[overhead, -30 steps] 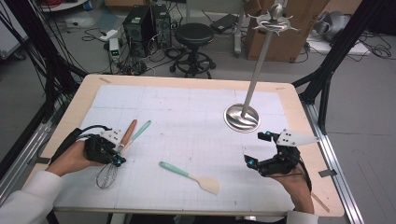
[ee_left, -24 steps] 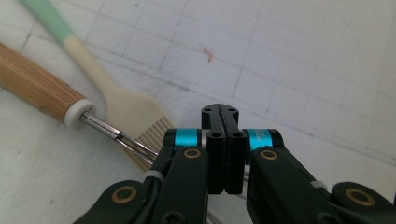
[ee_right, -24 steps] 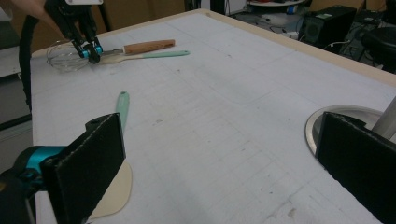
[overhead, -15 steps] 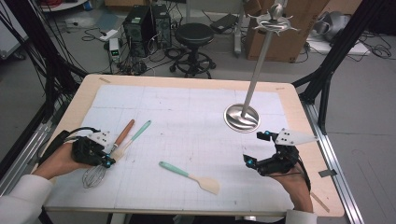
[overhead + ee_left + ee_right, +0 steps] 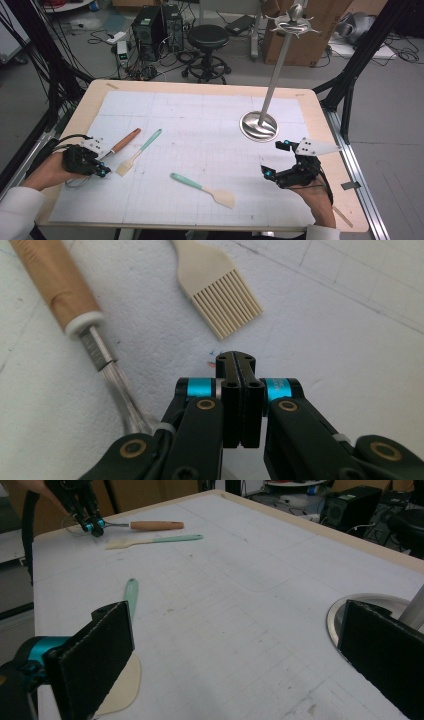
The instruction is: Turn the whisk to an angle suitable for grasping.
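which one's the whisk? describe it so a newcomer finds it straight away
Start at the table's left edge, where the left gripper sits shut. The whisk lies right beside it, next to a mint-handled pastry brush. It alone has a brown wooden handle and a wire head; both other utensils have mint handles.

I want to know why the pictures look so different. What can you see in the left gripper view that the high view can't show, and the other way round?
Left gripper view alone: the brush's separate cream bristles, a white ring on the whisk, and the left gripper with jaws pressed together, nothing between them.

High view alone: the whole table, the metal stand, the spatula, the right gripper and both hands.

Both: brush, wooden-handled whisk, gridded mat.
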Available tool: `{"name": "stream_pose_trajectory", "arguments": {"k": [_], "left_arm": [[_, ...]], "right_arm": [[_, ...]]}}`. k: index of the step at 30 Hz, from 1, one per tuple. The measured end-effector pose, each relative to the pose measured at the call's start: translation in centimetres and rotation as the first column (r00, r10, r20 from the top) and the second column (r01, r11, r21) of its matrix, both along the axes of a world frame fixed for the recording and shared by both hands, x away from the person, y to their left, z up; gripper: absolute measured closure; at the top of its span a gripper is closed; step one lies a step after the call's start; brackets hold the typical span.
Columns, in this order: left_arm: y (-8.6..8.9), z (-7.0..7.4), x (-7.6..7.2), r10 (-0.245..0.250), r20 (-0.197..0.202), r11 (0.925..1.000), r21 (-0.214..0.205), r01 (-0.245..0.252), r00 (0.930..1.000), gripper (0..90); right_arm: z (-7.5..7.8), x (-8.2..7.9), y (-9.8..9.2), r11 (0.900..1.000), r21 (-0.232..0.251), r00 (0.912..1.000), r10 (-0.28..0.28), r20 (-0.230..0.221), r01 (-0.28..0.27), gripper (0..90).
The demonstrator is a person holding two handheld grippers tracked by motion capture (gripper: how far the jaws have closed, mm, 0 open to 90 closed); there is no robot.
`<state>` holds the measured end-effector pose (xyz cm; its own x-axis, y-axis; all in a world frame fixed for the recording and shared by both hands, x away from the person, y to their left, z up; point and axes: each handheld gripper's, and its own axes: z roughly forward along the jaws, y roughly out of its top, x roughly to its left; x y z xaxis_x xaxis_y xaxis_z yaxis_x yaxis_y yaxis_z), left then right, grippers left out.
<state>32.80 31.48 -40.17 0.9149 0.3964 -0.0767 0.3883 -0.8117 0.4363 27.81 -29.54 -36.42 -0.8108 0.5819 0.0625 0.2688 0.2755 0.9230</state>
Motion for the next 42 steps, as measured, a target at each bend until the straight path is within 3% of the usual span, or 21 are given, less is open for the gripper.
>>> {"name": "stream_pose_trajectory", "arguments": {"k": [8,15,24,32,39,40,41,42], "left_arm": [[-0.5,1.4,0.1,-0.013,0.028,0.9997,-0.022,0.013,0.9995,89.7],[-0.7,3.9,0.2,-0.012,0.074,0.9990,-0.043,0.015,0.9972,89.7],[-0.7,7.5,0.7,0.031,0.129,0.9966,-0.080,-0.021,0.9911,89.7],[-1.0,9.1,1.4,0.060,0.158,0.9936,-0.104,-0.044,0.9857,89.2],[-1.1,9.8,2.0,0.108,0.186,0.9855,-0.150,-0.080,0.9766,80.0],[-1.0,9.8,2.1,0.124,0.189,0.9828,-0.159,-0.094,0.9742,77.7],[-1.0,9.7,2.1,0.138,0.192,0.9790,-0.175,-0.105,0.9715,68.2],[-0.9,9.8,2.2,0.132,0.199,0.9798,-0.174,-0.098,0.9710,68.2]], "right_arm": [[0.0,0.1,0.1,1.0000,-0.002,1.0000,0.001,-0.002,-0.001,0.2],[0.0,0.1,0.0,1.0000,-0.002,1.0000,0.001,0.000,-0.001,0.2],[0.0,0.1,0.0,1.0000,-0.002,1.0000,0.002,-0.001,-0.002,0.3],[0.0,0.1,0.0,1.0000,0.001,1.0000,0.002,0.003,-0.002,0.2],[0.0,0.1,0.0,1.0000,0.001,1.0000,-0.001,0.003,0.001,0.2],[0.0,0.1,-0.1,1.0000,0.001,1.0000,0.000,0.002,0.000,0.2],[0.0,0.1,-0.1,1.0000,-0.001,1.0000,0.000,0.000,0.000,0.2],[0.0,0.1,-0.1,1.0000,-0.001,1.0000,0.000,0.000,0.000,0.2]]}}
